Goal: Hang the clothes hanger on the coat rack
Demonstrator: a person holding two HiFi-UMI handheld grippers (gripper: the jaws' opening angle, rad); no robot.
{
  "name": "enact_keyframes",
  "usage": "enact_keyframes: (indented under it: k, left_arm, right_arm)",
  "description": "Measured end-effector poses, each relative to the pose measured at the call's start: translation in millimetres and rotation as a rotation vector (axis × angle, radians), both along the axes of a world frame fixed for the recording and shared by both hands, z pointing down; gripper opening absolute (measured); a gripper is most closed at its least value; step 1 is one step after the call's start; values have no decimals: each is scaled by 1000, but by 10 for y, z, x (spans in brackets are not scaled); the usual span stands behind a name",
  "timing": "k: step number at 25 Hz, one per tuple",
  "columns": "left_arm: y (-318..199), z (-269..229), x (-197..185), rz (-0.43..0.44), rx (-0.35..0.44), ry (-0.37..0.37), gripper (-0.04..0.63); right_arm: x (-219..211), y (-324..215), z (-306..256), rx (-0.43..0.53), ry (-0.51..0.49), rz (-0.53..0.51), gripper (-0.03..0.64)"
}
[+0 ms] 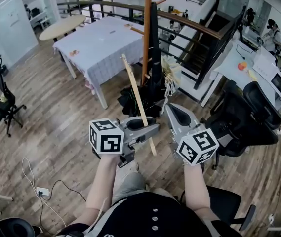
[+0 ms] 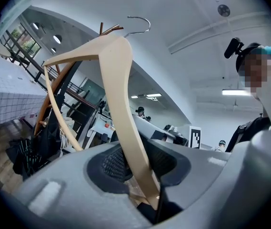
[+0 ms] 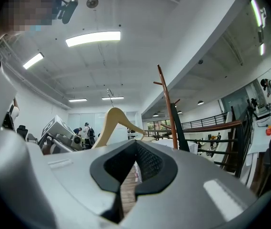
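A pale wooden clothes hanger [image 1: 136,95] with a metal hook [image 2: 142,23] stands slanted in front of me. My left gripper [image 1: 152,128] is shut on one of its arms [image 2: 118,94], near the lower end. The coat rack [image 1: 146,38] is a tall orange-brown pole just beyond the hanger, with black items hanging low on it. The left gripper view shows it as the coat rack [image 2: 42,111] left of the hanger; the right gripper view shows the coat rack [image 3: 168,109] right of the hanger [image 3: 109,120]. My right gripper [image 1: 170,107] is beside the left one, shut and holding nothing.
A long table with a white cloth [image 1: 100,41] and a round table [image 1: 61,27] stand beyond the rack to the left. A stair railing [image 1: 194,26] runs behind the rack. A black office chair [image 1: 249,117] is close on the right, another chair [image 1: 4,102] stands far left, and cables [image 1: 41,191] lie on the floor.
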State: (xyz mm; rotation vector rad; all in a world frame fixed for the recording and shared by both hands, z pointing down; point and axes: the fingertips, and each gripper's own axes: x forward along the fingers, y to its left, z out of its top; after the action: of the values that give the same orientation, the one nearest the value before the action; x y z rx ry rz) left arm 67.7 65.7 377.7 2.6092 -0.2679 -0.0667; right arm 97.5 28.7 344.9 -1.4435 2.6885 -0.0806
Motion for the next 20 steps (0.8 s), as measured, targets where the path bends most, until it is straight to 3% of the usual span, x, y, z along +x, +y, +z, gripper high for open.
enact_keyframes:
  k: [7, 12, 20]
  left_arm:
    - [-334, 48, 40, 24, -8, 6, 124]
    - [-699, 132, 62, 49, -4, -36, 124]
    - [-1480, -74, -46, 52, 16, 4, 127]
  right_arm:
    - [4, -332, 27, -4, -30, -19, 0]
    - [-13, -782, -6, 10, -35, -7, 0]
    - [-137, -1531, -78, 20, -3, -7, 0]
